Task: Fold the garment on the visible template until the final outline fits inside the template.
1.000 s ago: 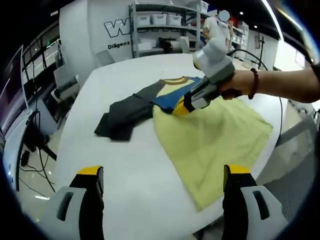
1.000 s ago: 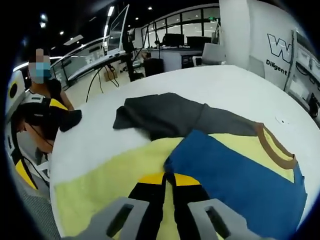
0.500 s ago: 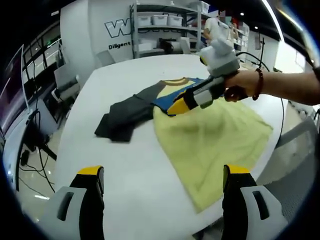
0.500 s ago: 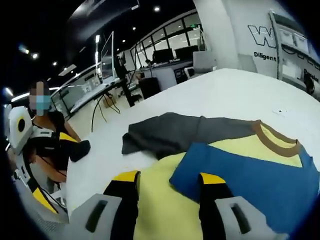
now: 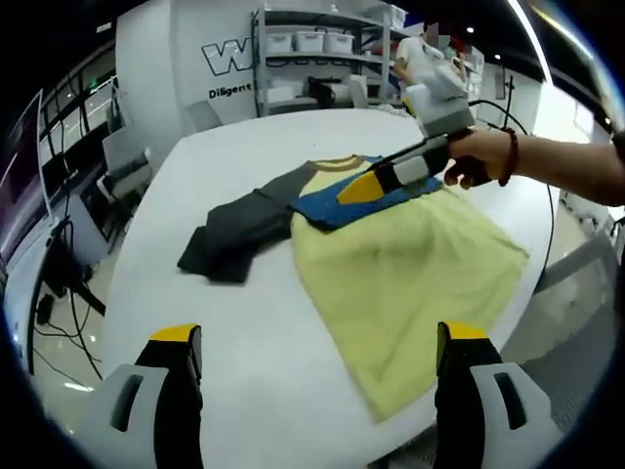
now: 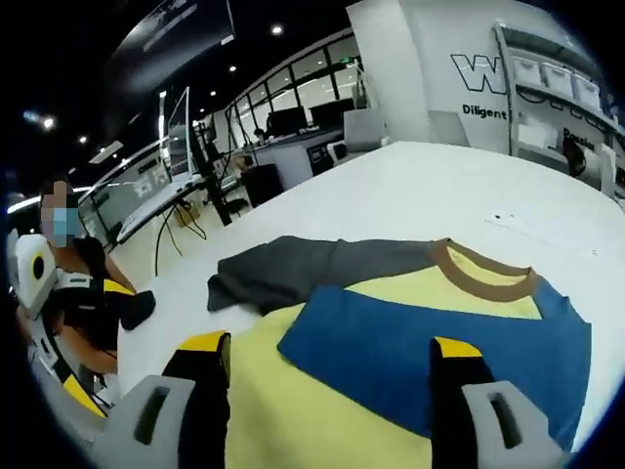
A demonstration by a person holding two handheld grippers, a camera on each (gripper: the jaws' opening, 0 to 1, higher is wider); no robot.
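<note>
Left gripper view: the garment (image 5: 391,254) lies on the white table (image 5: 264,342), yellow body nearest, blue panel (image 5: 342,200) and grey sleeve (image 5: 234,234) beyond. The left gripper (image 5: 317,386) hangs wide open and empty, short of the garment. The right gripper (image 5: 366,188) sits over the blue panel; in the right gripper view its jaws stand wide apart, gripping nothing.
</note>
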